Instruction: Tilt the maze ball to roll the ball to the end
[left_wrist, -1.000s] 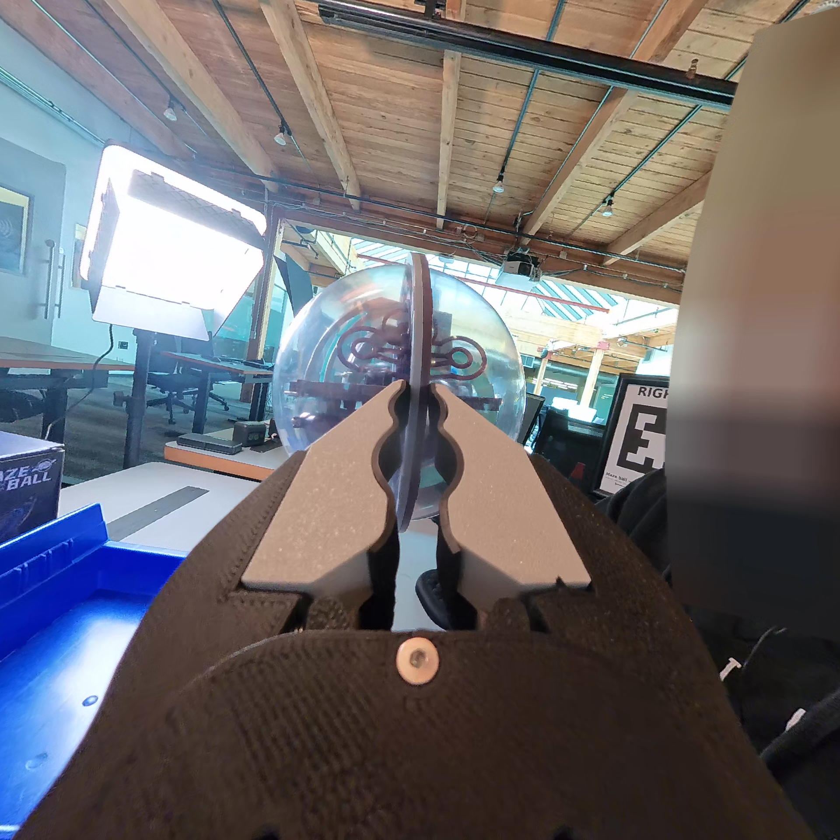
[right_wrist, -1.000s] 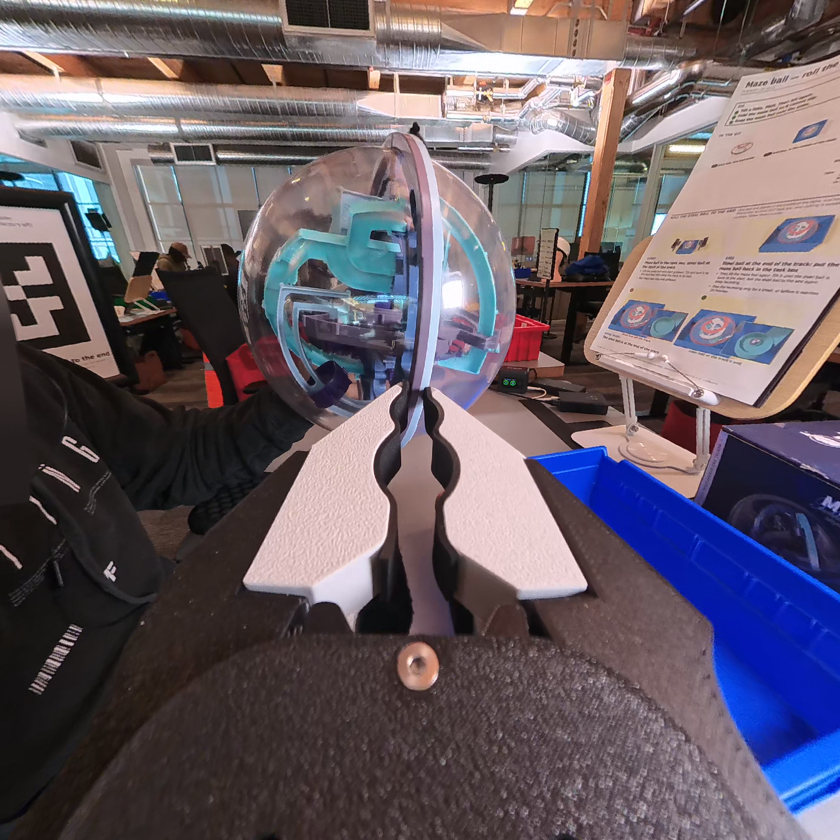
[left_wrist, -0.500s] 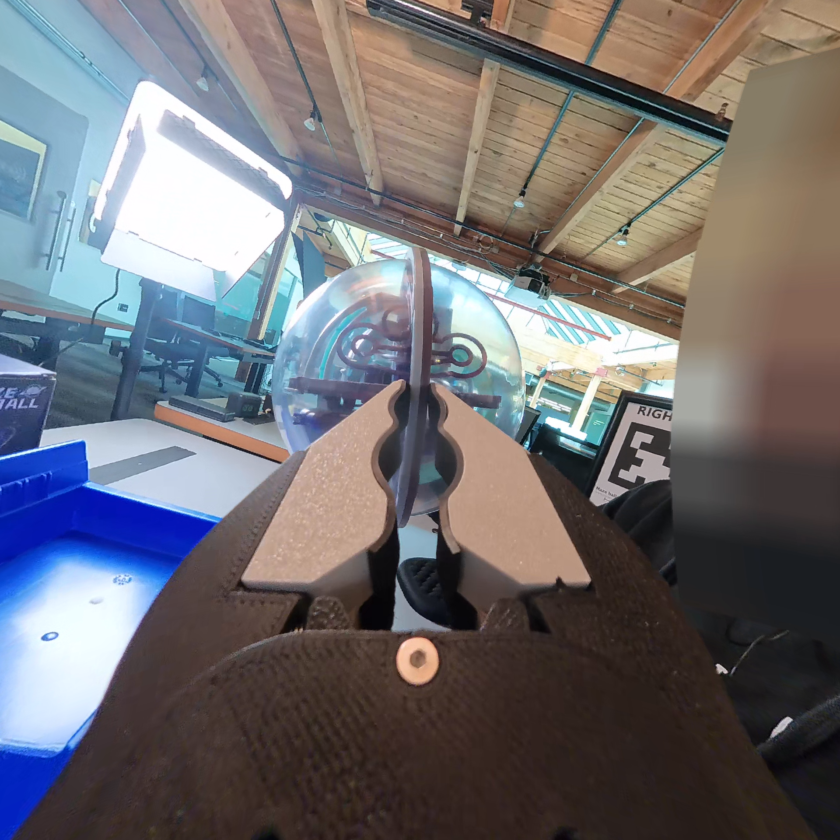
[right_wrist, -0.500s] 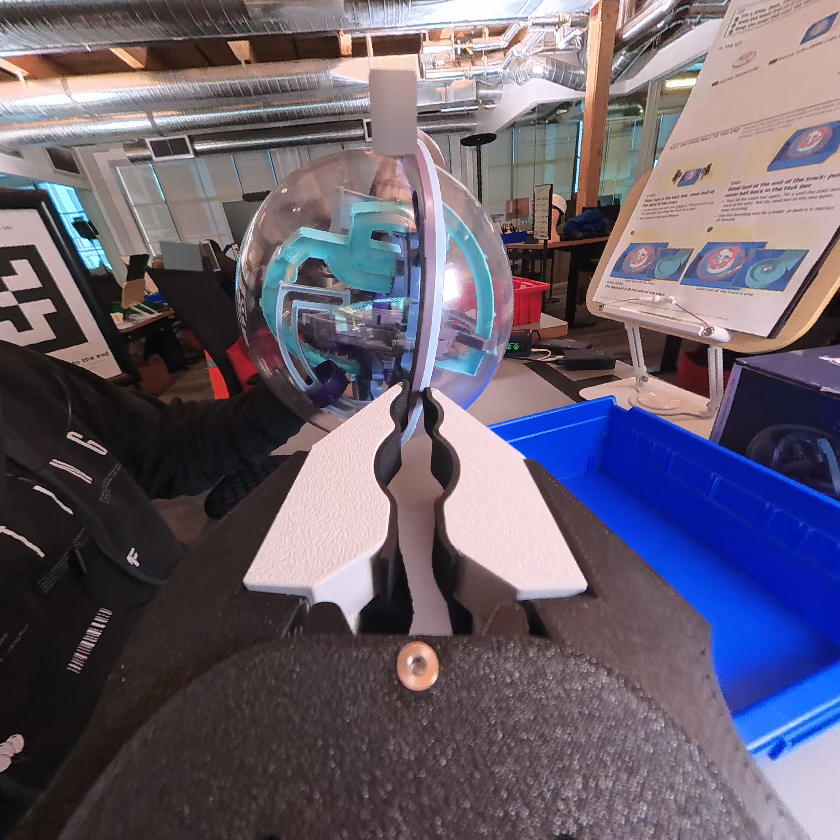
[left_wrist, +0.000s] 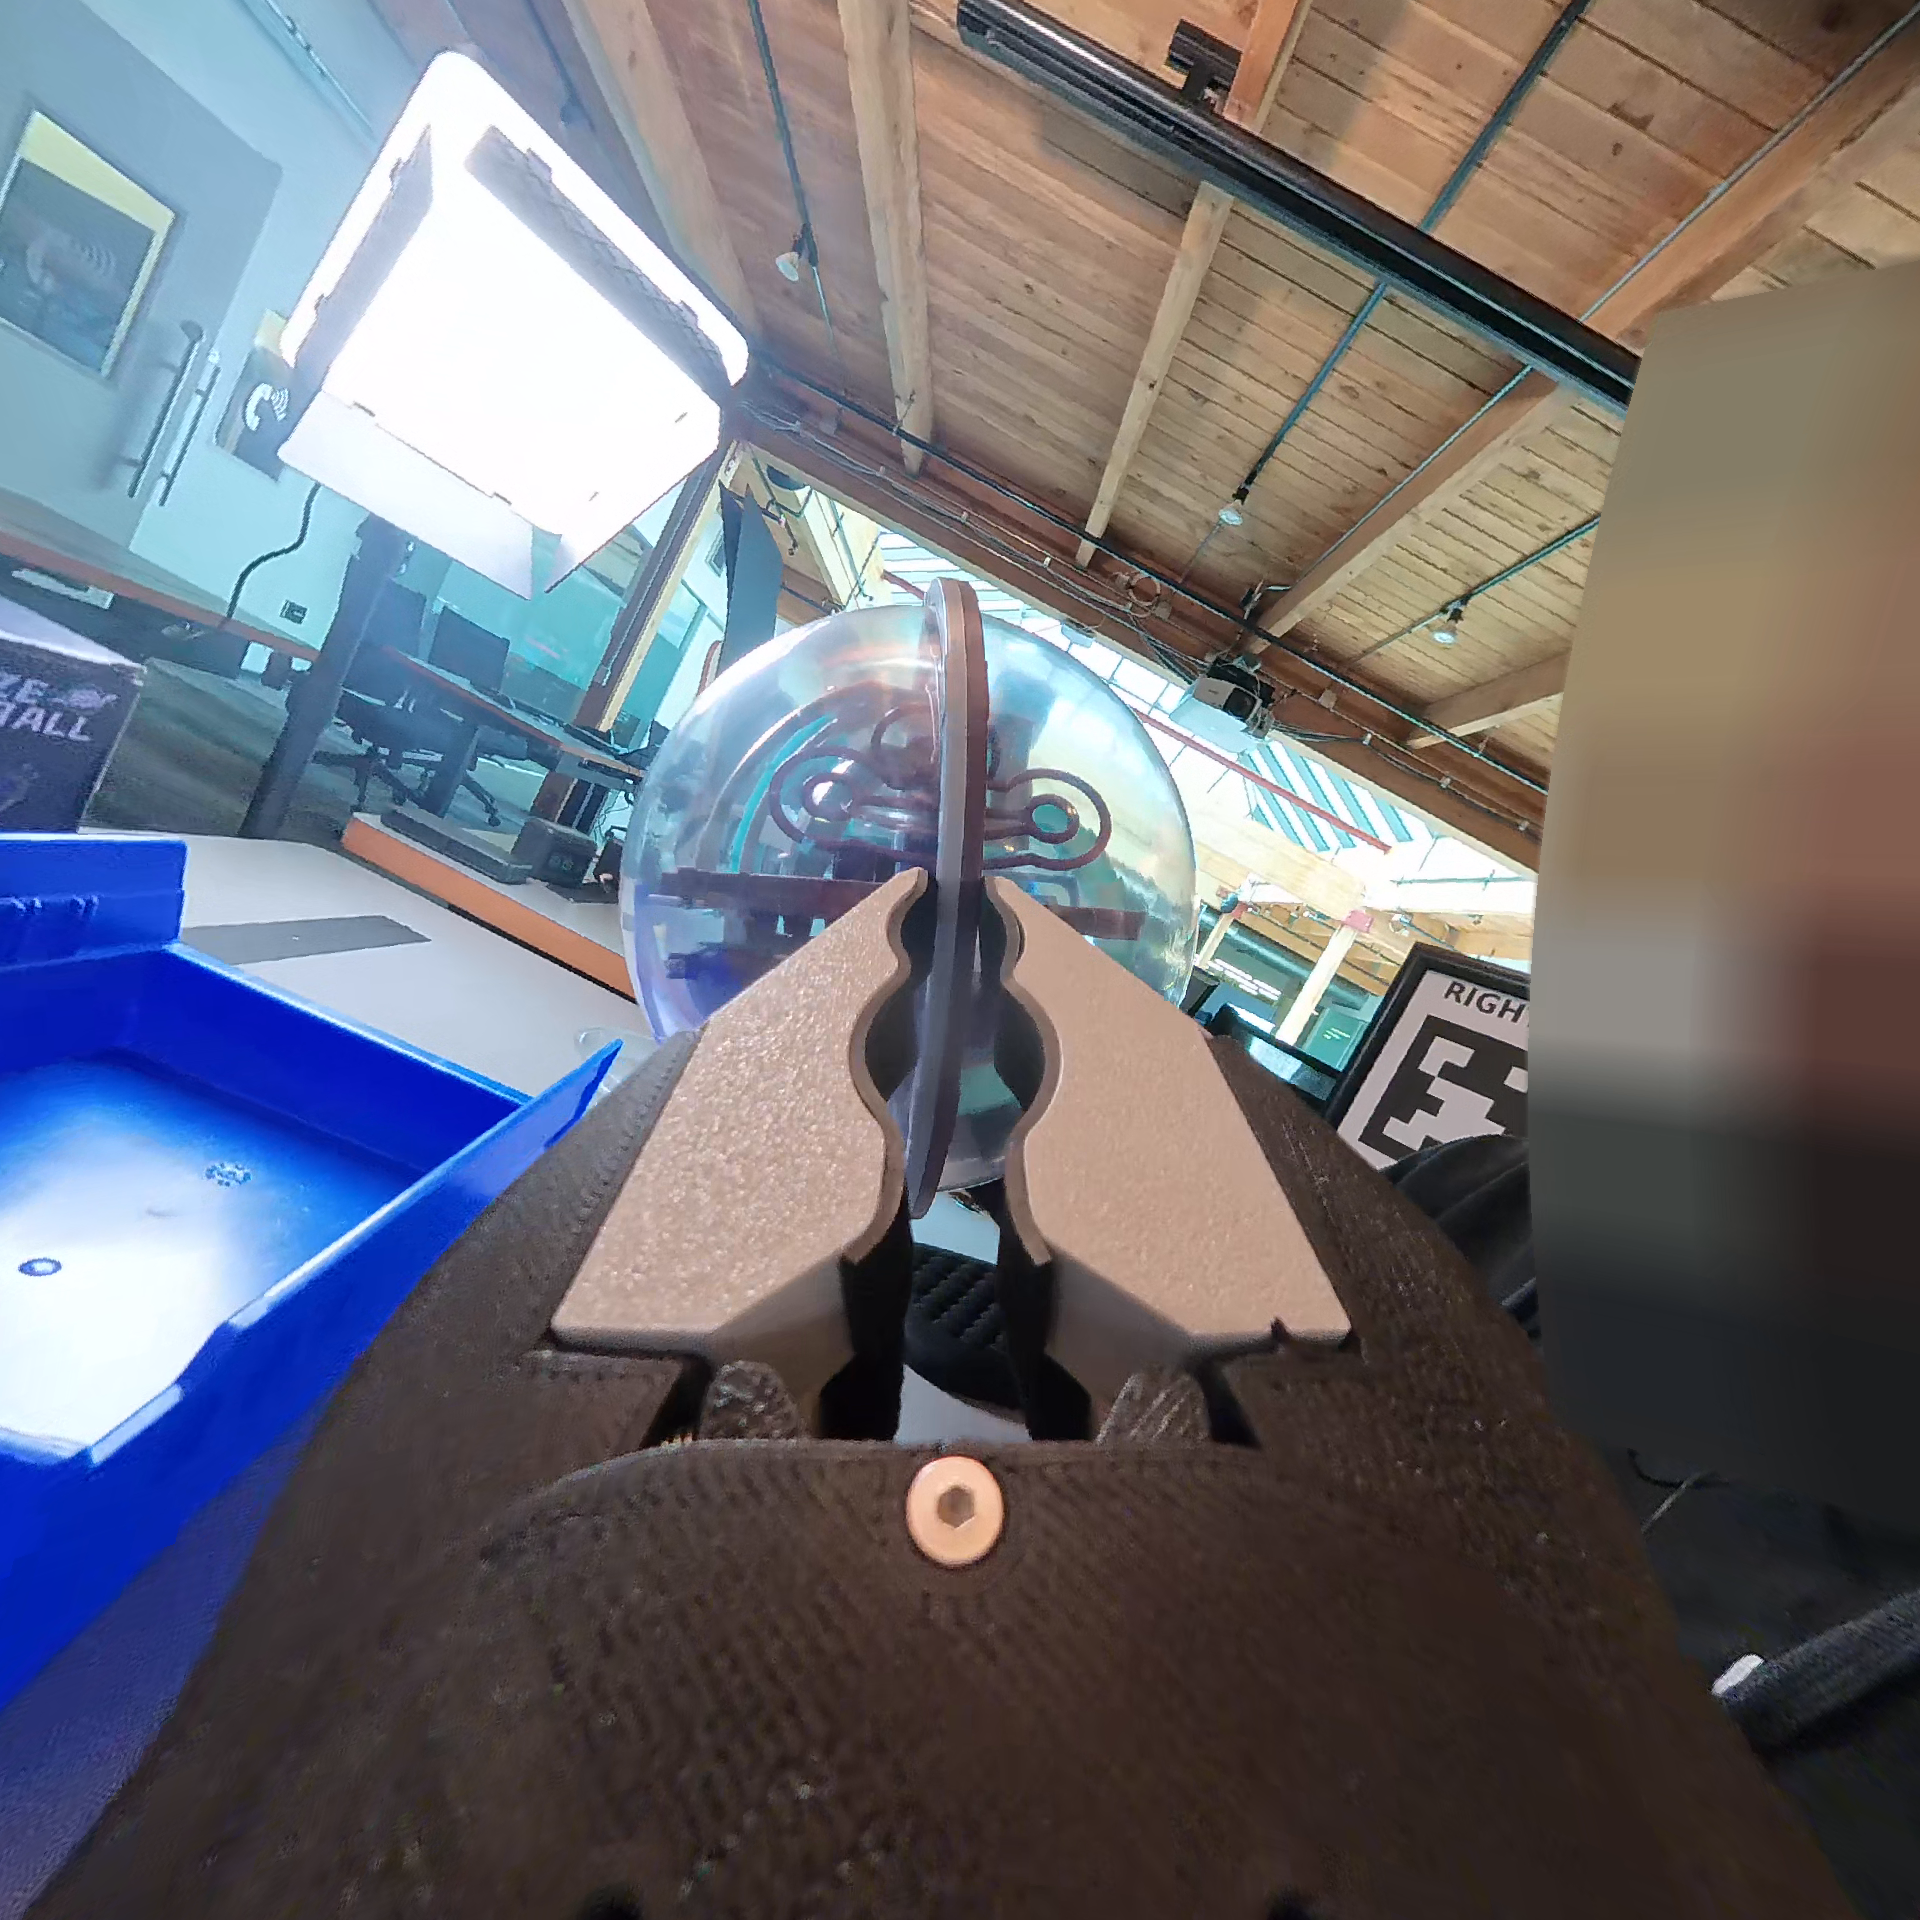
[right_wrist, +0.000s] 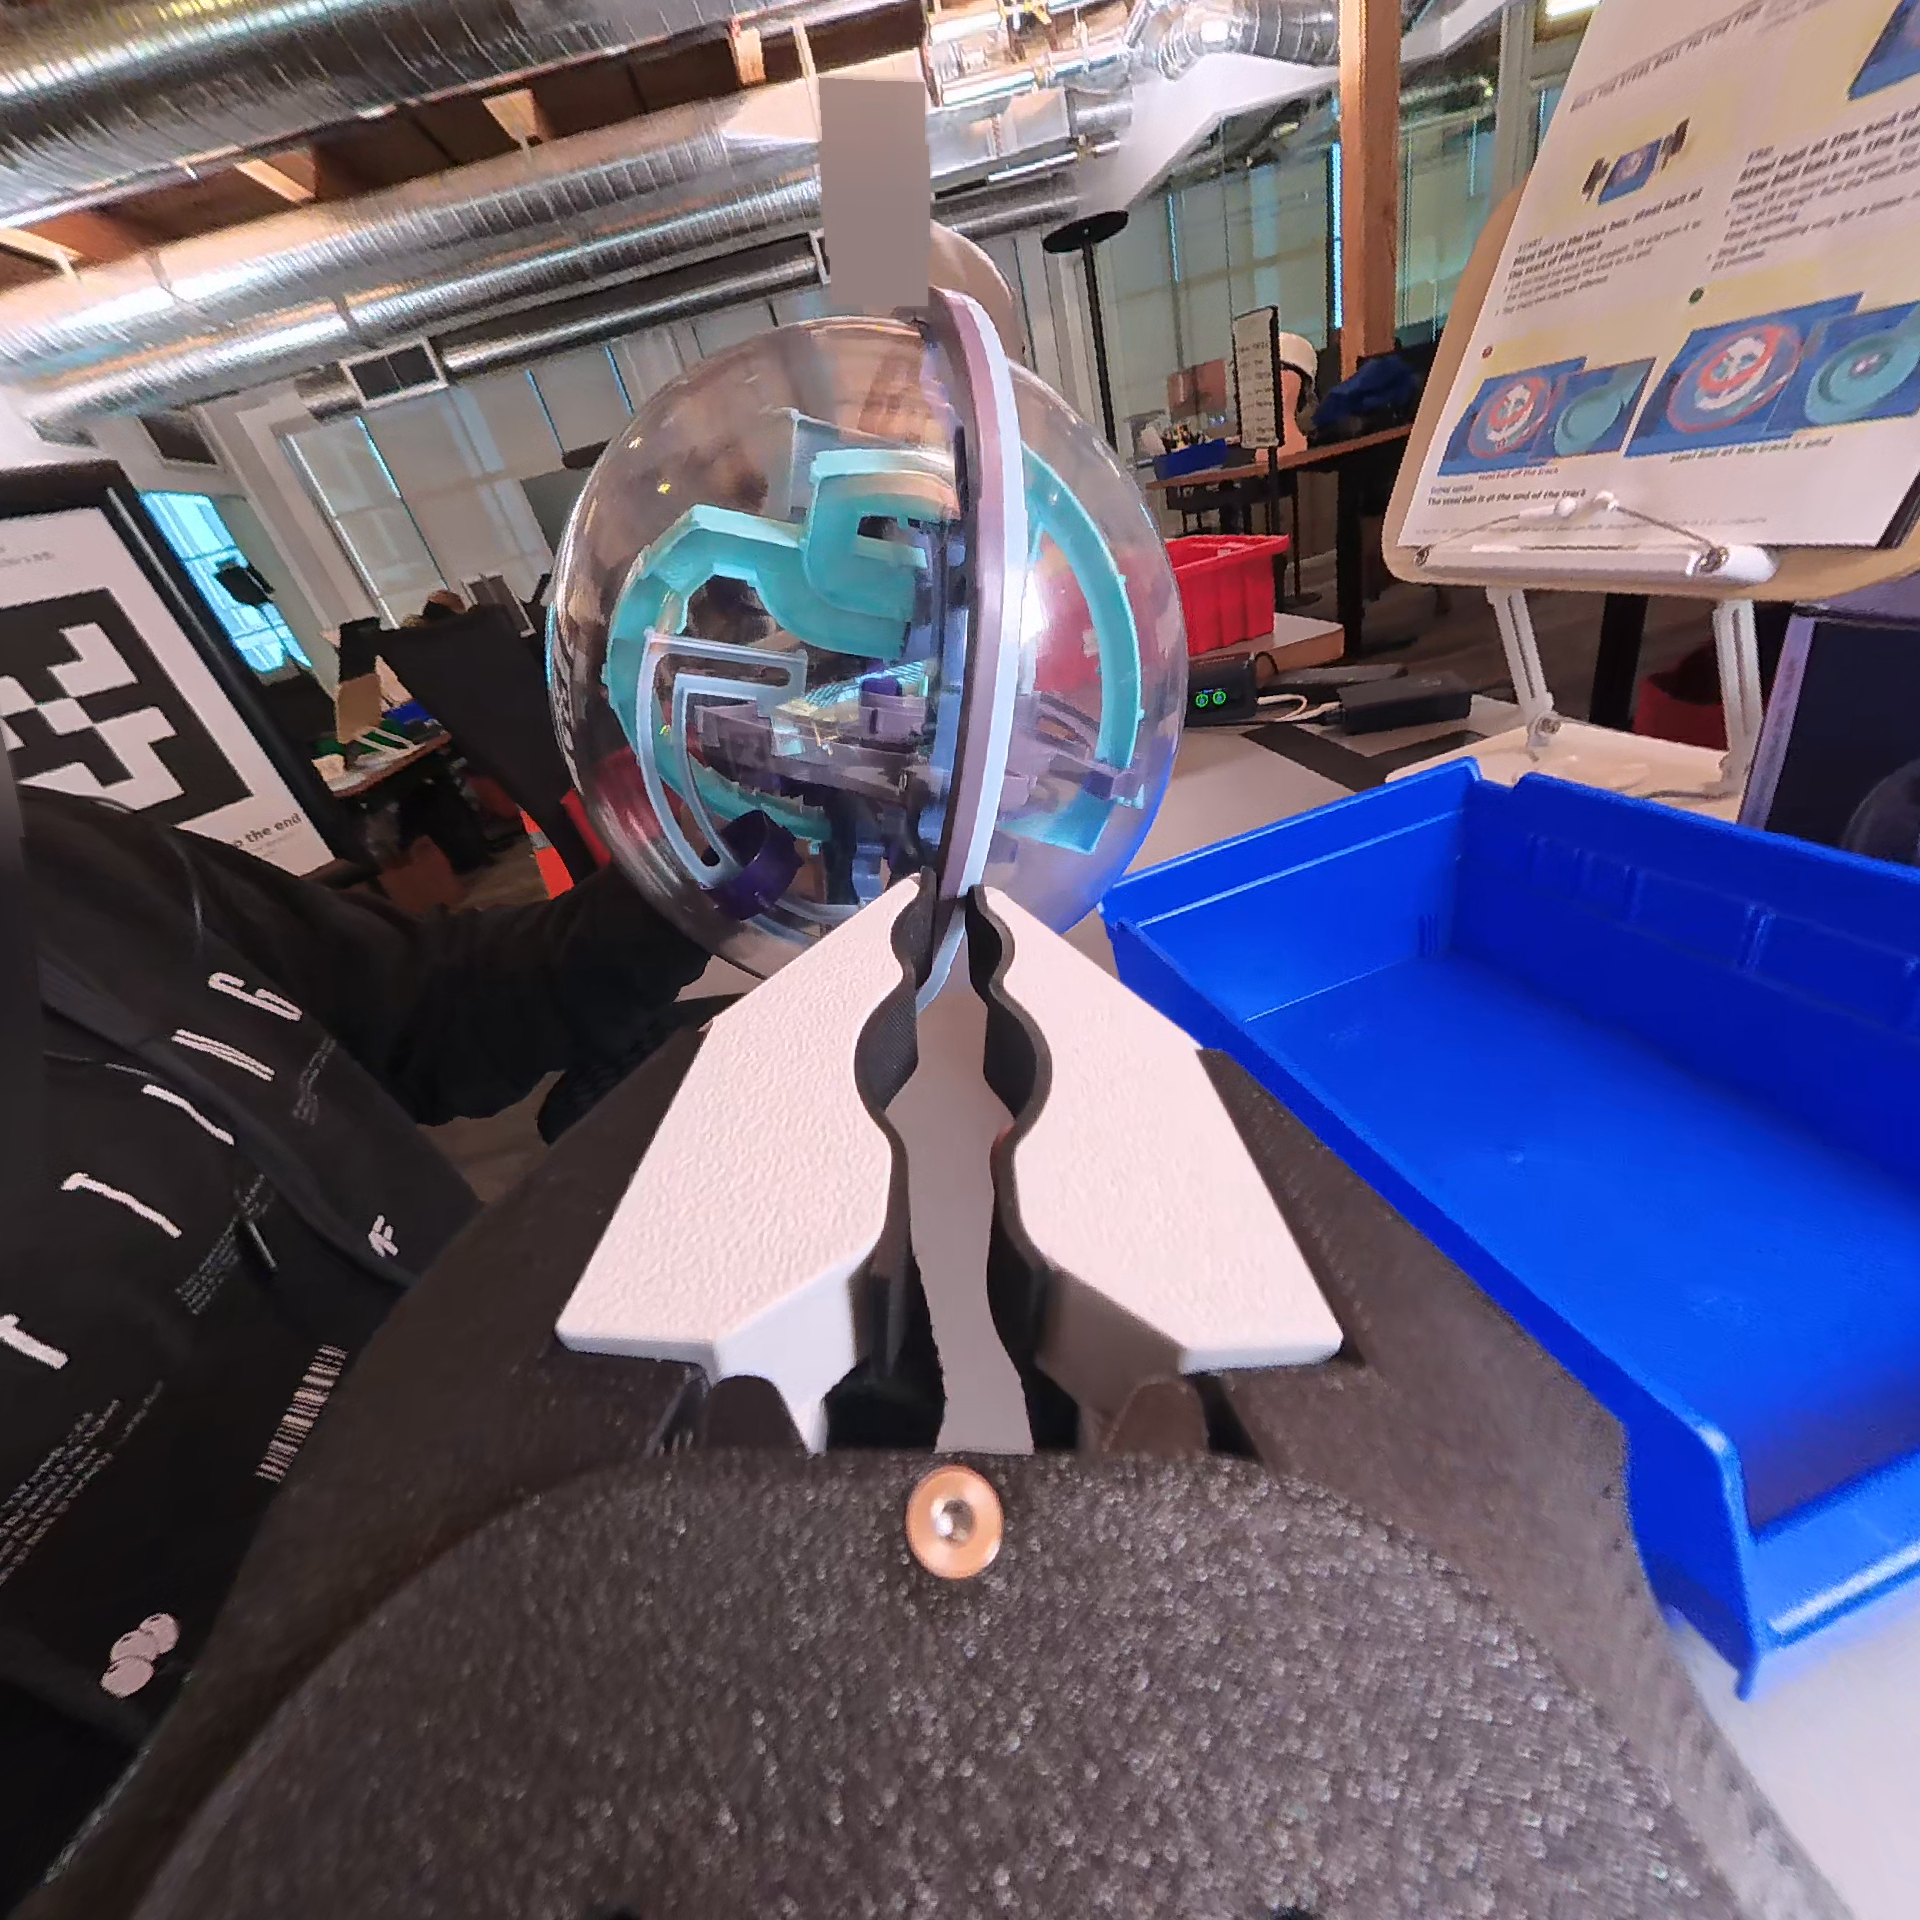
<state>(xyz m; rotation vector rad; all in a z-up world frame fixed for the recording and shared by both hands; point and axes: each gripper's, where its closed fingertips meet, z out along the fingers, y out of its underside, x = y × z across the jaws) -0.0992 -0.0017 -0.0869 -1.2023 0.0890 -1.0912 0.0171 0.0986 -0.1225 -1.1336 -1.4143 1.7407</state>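
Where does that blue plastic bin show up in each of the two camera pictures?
Left wrist view: the blue bin lies at the lower left, beside the left claw.
Right wrist view: the blue bin lies at the right, beside the right claw.
Shared landmark: the clear maze ball, pinched by its flat rim by both claws in the middle of each picture.

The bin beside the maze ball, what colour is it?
Solid blue. The bin shows best in the right wrist view, open and empty beside the maze ball.

Wooden beamed ceiling (left_wrist: 1143, 260), bright light panel (left_wrist: 499, 343), silver ducts (right_wrist: 416, 239), desks behind.
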